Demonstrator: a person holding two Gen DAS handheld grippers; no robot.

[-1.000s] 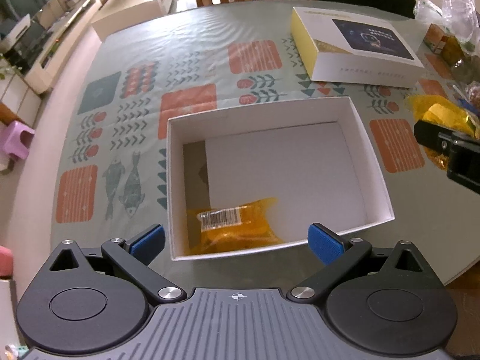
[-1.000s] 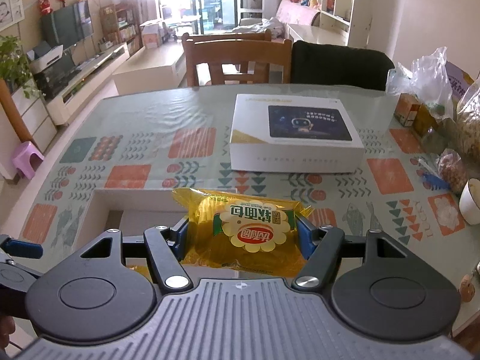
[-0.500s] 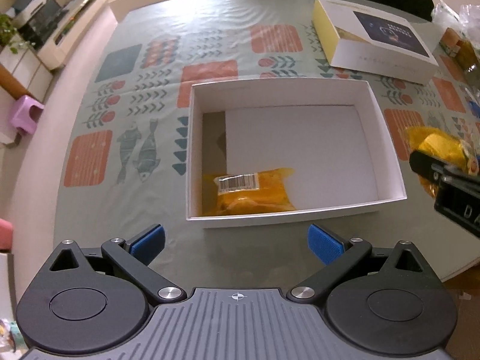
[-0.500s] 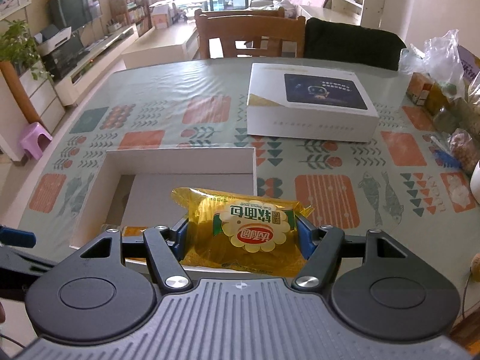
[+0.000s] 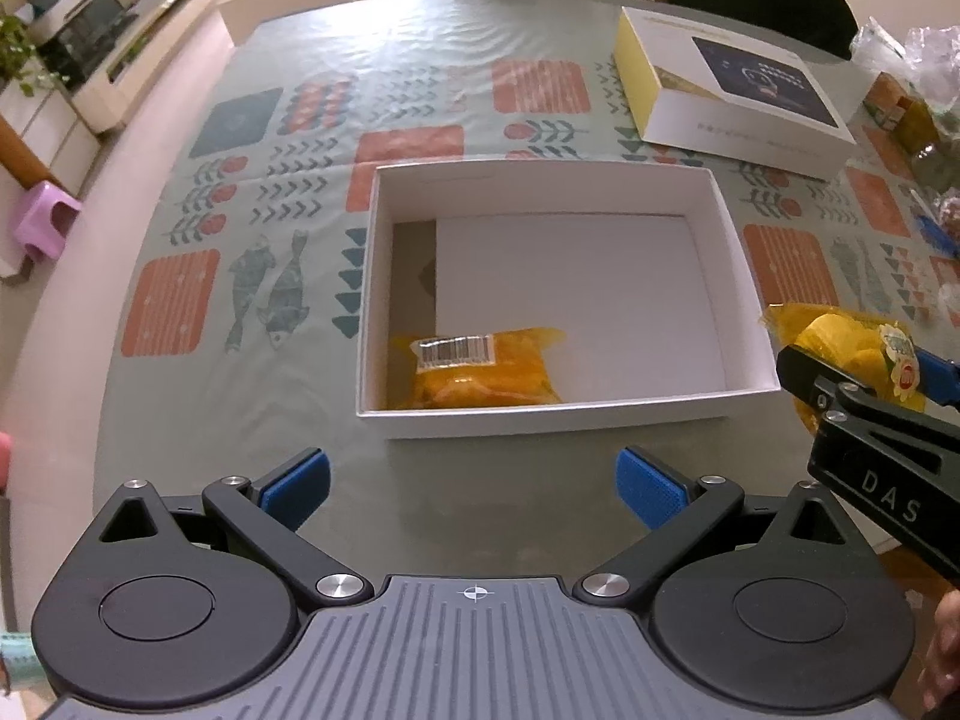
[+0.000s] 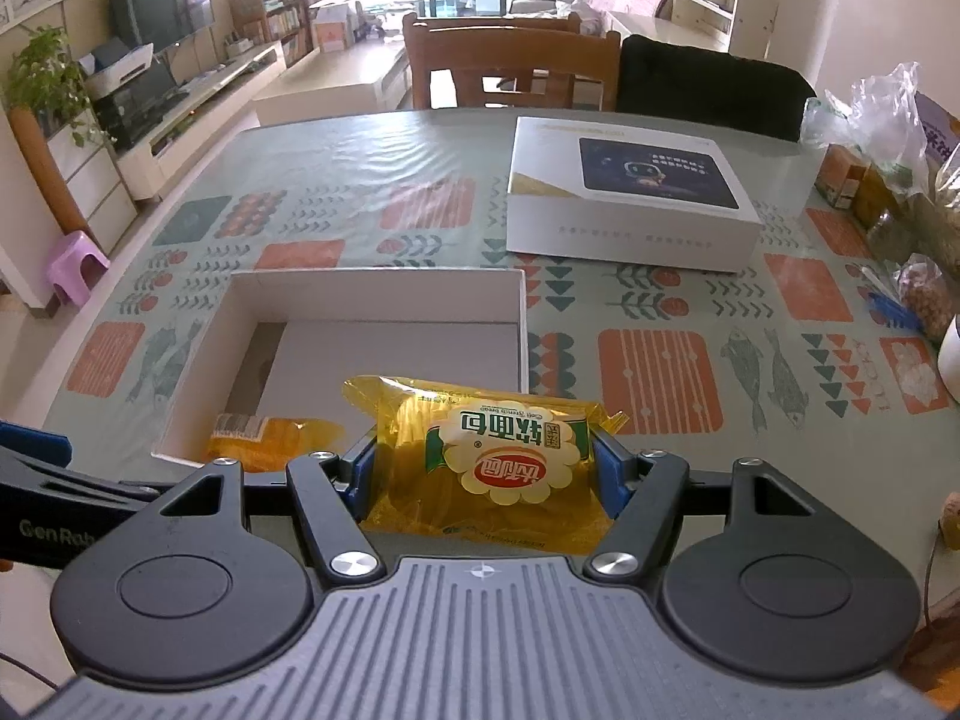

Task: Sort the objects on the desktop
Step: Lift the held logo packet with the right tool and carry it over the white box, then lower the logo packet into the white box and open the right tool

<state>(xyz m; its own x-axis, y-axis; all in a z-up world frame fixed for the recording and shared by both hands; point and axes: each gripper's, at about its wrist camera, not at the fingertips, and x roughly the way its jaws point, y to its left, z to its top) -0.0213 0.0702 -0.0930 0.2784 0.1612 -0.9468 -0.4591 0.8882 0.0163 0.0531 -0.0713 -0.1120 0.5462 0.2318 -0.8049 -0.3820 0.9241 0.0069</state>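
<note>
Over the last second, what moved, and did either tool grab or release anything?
The right tool, clamped on the yellow bread packet, carried it closer to the open white box, nearly over its near right corner. Nothing was grabbed or released. The left tool stayed open and empty; the packet in the box stayed put.

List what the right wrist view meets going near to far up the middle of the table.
Held bread packet → open white box → closed white box → wooden chair.
</note>
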